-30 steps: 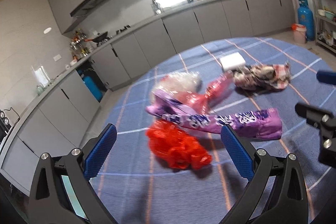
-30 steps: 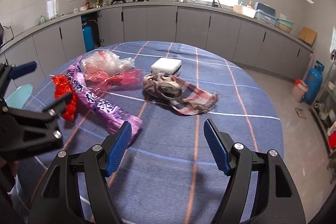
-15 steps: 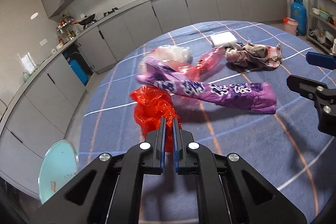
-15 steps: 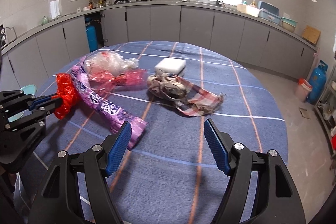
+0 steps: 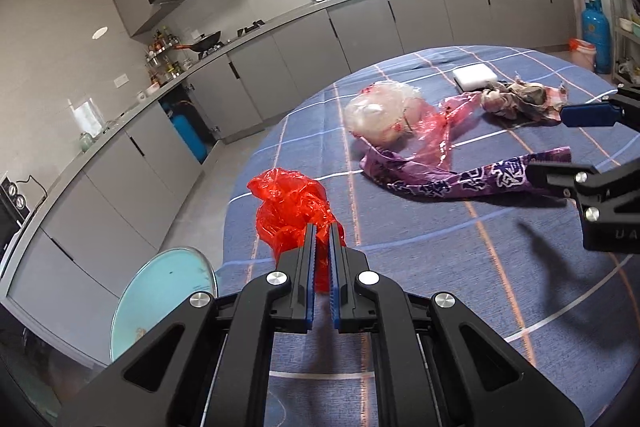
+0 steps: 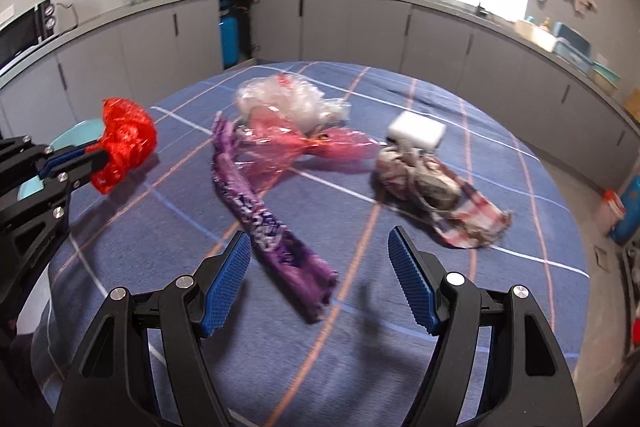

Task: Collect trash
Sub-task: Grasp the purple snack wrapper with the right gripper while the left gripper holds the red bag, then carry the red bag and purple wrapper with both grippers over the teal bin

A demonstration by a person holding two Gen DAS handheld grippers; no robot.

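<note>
My left gripper point(image 5: 322, 227) is shut on a crumpled red plastic bag point(image 5: 290, 213) and holds it above the table's left edge; the bag also shows in the right wrist view point(image 6: 126, 143). On the blue checked tablecloth point(image 6: 360, 347) lie a long purple wrapper point(image 6: 264, 223), a pink film wrapper point(image 6: 296, 147), a clear plastic bag point(image 6: 288, 101), a crumpled checked rag point(image 6: 436, 195) and a white block point(image 6: 416, 131). My right gripper point(image 6: 320, 251) is open and empty, above the near end of the purple wrapper.
A light-blue round bin lid point(image 5: 164, 299) is on the floor side, below the table's left edge. Grey kitchen cabinets point(image 5: 360, 39) run behind the table. A blue gas cylinder point(image 5: 596, 35) stands at the far right.
My left gripper closed on the red bag, lifted it off the table and carried it left. My right gripper moved closer to the purple wrapper, still open.
</note>
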